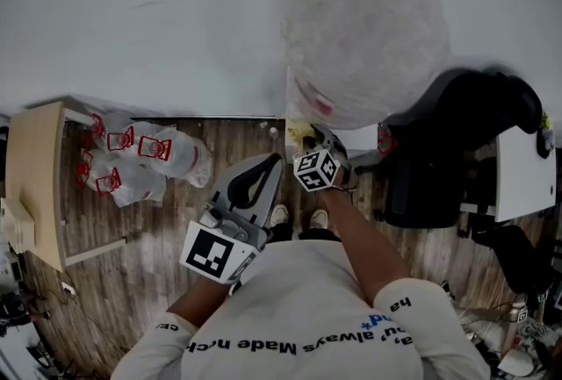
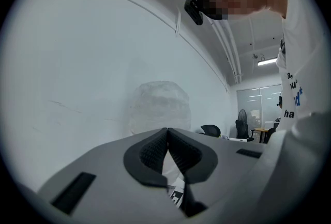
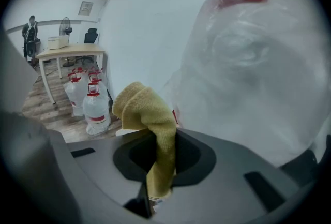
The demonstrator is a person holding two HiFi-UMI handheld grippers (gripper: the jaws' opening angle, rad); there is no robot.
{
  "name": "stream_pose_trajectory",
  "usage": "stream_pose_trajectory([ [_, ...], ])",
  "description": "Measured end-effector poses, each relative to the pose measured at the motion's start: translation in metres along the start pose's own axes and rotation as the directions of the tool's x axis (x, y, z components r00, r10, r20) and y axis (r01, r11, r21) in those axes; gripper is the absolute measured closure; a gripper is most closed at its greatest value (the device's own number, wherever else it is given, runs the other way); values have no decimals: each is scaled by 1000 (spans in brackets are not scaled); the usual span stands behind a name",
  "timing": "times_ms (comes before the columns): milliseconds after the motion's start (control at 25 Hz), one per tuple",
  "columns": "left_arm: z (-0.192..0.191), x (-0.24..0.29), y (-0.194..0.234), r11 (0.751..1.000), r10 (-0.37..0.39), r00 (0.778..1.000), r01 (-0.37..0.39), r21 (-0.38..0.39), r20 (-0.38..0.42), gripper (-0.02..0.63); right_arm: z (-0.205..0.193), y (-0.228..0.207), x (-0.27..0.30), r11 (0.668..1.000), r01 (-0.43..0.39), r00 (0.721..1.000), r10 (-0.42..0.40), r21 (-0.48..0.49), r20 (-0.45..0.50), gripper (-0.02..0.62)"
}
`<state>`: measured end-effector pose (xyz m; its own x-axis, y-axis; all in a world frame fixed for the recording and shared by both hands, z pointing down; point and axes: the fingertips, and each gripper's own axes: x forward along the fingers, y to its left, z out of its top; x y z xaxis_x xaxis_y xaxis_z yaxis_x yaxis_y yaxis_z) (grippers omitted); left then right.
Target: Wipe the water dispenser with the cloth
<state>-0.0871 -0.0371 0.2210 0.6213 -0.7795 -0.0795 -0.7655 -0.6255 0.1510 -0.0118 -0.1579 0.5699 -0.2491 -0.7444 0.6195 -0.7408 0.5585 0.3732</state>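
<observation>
Right tongs pinched the yellow cloth just beside the plastic-wrapped water dispenser. Left tongs were pressed together, empty. Wiping seemingly not begun; next move needs cloth pressed onto dispenser.

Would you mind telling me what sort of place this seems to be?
Probably an office: a wooden desk, a black office chair and a standing fan, with large water bottles on the wood floor.
</observation>
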Motion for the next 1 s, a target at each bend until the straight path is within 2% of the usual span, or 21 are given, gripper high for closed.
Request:
stream_pose_trajectory([
  [320, -2, 0, -5, 1000, 1, 1000, -1, 2, -9, 586, -30, -12, 7, 1000, 26, 998, -26, 8, -51, 534],
  [1000, -1, 1, -10, 1000, -3, 1000, 3, 8, -10, 586, -42, -3, 6, 999, -25, 998, 27, 38, -63, 535],
])
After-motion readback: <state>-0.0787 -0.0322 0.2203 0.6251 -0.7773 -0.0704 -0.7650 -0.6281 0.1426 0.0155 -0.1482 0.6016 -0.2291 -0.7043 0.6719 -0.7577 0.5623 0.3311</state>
